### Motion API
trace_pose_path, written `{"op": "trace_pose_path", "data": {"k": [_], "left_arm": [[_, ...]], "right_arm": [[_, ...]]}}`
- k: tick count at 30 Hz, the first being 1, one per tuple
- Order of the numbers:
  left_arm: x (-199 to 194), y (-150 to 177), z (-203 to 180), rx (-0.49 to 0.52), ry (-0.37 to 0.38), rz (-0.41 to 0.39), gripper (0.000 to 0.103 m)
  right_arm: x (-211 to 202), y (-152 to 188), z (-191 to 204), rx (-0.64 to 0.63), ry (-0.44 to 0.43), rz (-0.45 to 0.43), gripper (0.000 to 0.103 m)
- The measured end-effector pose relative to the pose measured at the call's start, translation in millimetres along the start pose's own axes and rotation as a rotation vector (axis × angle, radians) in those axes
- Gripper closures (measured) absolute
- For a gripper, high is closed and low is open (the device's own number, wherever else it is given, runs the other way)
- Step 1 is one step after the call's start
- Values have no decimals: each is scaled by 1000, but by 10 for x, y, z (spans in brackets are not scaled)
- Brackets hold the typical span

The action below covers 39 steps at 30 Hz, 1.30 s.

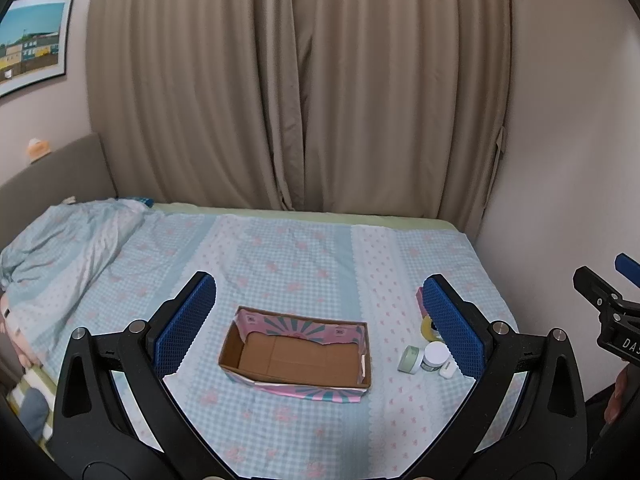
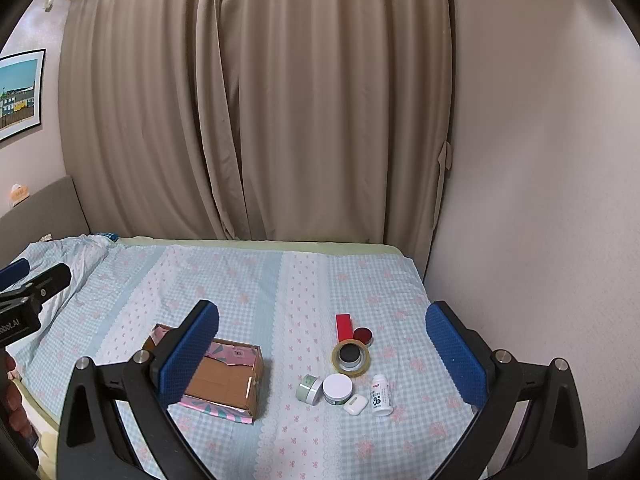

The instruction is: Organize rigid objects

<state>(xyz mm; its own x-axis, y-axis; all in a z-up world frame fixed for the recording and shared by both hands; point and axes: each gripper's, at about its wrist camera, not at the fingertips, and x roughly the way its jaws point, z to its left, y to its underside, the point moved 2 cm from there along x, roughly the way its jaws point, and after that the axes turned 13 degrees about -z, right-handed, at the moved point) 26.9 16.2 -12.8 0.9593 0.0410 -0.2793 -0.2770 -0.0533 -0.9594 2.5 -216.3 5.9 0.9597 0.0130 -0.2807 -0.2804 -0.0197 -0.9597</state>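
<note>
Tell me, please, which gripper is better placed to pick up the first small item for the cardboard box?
Right, probably. The right gripper is open and the cluster, including the white-lidded jar, lies between its fingers. The left gripper frames the empty cardboard box instead, with the items at its right finger.

A bed (image 2: pixel 248 280) fills the lower room, covered by a pale blue checked sheet (image 1: pixel 288 256) with pink flowers and white dotted bands. A rumpled quilt (image 1: pixel 64 240) in the same pattern is heaped at the left end, beside a grey padded headboard (image 1: pixel 52 168). A small orange object (image 1: pixel 38 148) sits on top of the headboard. Long beige curtains (image 1: pixel 296 88) hang closed behind the bed. A framed picture (image 1: pixel 32 44) of coloured houses hangs on the left wall; a plain pale wall (image 2: pixel 540 160) stands on the right
</note>
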Motion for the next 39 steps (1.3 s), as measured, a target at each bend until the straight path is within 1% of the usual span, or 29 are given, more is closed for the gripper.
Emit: {"op": "trace_pose_path", "data": {"k": [9, 13, 16, 20, 24, 28, 32, 33, 36, 37, 38, 39], "left_arm": [[83, 11, -59, -2, 18, 14, 1], [151, 54, -113, -5, 33, 37, 1], [258, 121, -200, -5, 54, 74, 1], [488, 254, -377, 0, 88, 147, 1], [791, 424, -647, 6, 138, 213, 1], [1107, 664, -961, 53, 184, 289, 1], [1484, 1021, -1258, 120, 225, 393, 1], [1604, 1138, -1330, 125, 236, 435, 1], [1905, 1436, -1486, 115, 275, 527, 1], [1988, 1526, -1538, 121, 286, 547, 1], [2115, 1671, -1621, 142, 297, 573, 1], [2207, 1776, -1681, 161, 304, 592, 1]], "right_arm": [[25, -3, -15, 5, 3, 7, 0], [55, 26, -111, 10, 17, 20, 0], [106, 51, -216, 10, 35, 38, 0], [305, 129, -472, 38, 56, 97, 0], [528, 259, -734, 66, 76, 144, 0], [766, 456, -959, 106, 87, 201, 0], [1088, 767, -1169, 130, 121, 286, 0], [1156, 843, -1195, 136, 125, 312, 0], [1472, 1169, -1357, 175, 140, 412, 0], [1557, 1245, -1396, 185, 146, 431, 0], [1677, 1375, -1457, 202, 156, 464, 0], [1730, 1454, -1477, 208, 163, 478, 0]]}}
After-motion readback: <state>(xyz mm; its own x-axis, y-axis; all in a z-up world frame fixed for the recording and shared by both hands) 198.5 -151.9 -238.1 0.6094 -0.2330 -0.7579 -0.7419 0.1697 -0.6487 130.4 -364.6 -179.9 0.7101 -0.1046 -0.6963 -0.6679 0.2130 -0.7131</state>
